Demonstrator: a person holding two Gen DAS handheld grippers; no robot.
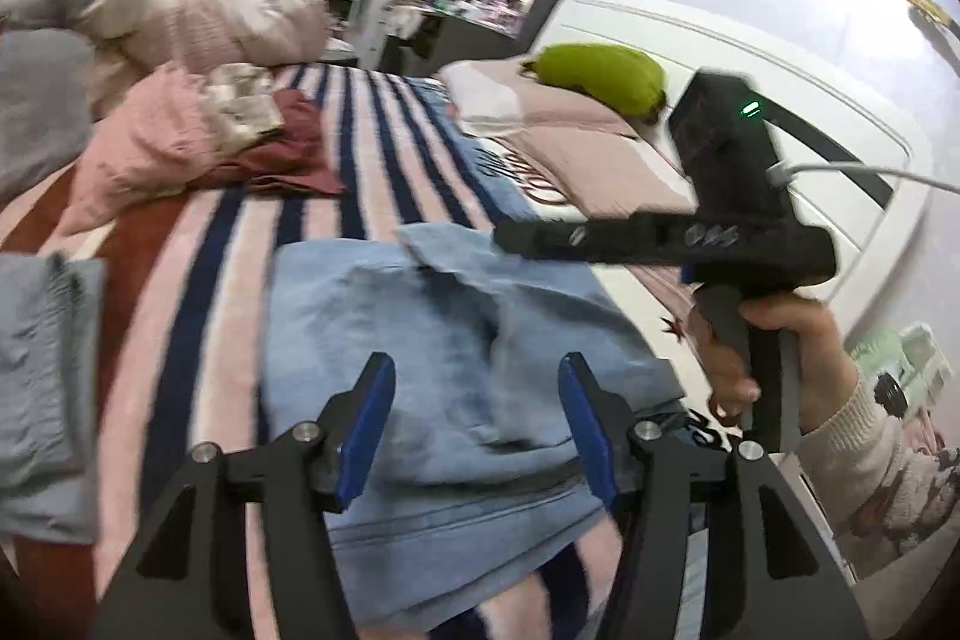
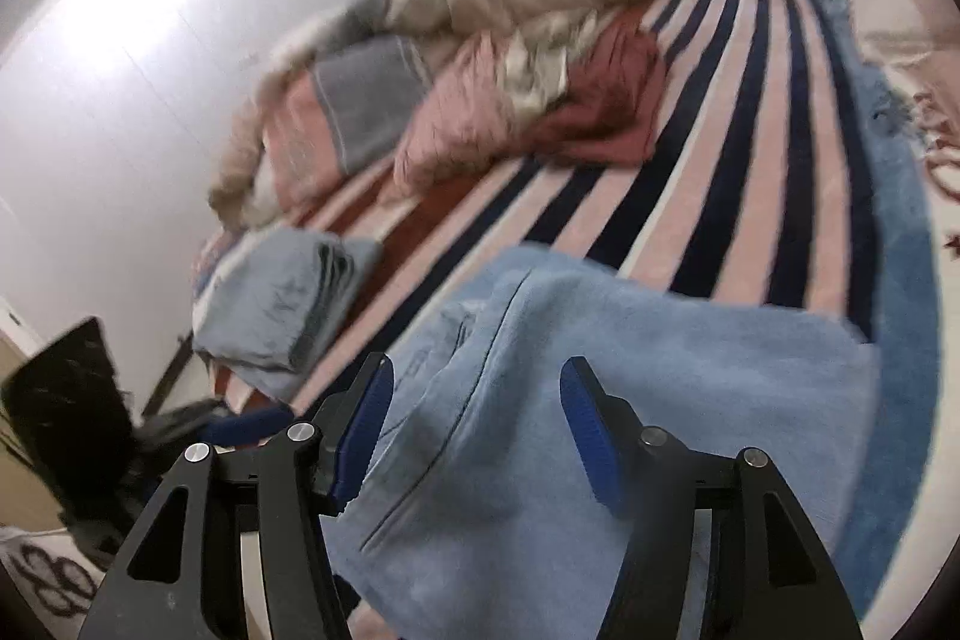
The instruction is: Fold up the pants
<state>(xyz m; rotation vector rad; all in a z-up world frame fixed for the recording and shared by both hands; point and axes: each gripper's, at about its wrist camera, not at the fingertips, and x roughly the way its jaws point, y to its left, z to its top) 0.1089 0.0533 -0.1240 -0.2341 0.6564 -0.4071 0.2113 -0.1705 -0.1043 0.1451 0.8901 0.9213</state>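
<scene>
From the left wrist, the left tongs are spread apart and hold nothing. The light blue pants lie just under them on the striped bed cover, folded into a thick block. One flap on top sticks up a bit. The right tongs show here from the side, held in a hand over the far edge of the pants, but I cannot tell from this side how they stand.

From the right wrist, the right tongs are spread too, with the pants below and nothing pinched. A folded pile of grey-blue cloth sits near.

I think the folding is almost done. The loose flap may need patting flat, then the pants can go by the pile.
</scene>
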